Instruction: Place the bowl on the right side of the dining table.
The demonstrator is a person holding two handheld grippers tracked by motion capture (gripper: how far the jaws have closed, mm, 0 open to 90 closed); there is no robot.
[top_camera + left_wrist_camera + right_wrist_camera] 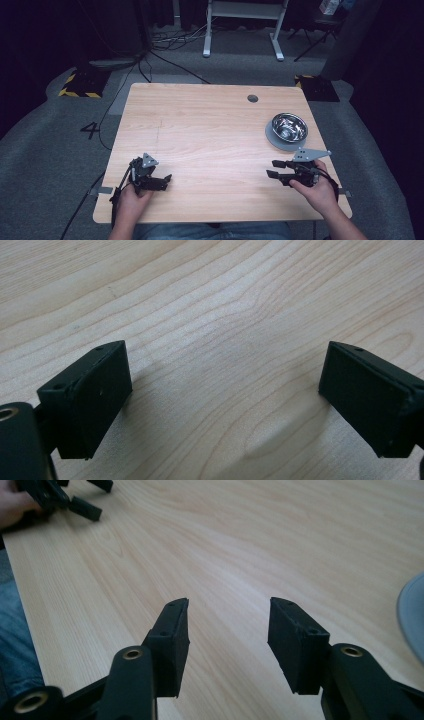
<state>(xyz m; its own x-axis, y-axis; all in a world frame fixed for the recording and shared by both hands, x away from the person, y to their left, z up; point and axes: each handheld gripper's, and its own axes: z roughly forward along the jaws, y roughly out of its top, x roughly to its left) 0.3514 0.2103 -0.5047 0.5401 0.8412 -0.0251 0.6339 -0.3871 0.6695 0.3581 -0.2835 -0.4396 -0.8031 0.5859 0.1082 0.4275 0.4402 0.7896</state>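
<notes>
My left gripper (165, 181) rests low over the near left part of the wooden table (200, 130), held by a hand and pointing right. In the left gripper view its jaws stand wide apart over bare wood, so the left gripper (225, 395) is open. Near the table's right front, my right gripper (271, 168) points left. The right gripper (229, 625) is open, with only table surface between its black pads (172, 630). A shiny steel bowl (289, 126) sits on a round grey plate (272, 137) just behind the right gripper.
A small round hole (252, 98) lies near the table's far edge. The grey plate's rim (412, 615) shows at the right edge of the right gripper view, and the left gripper (75, 500) with its hand at the top left. Cables and a white desk frame (242, 30) lie on the floor beyond.
</notes>
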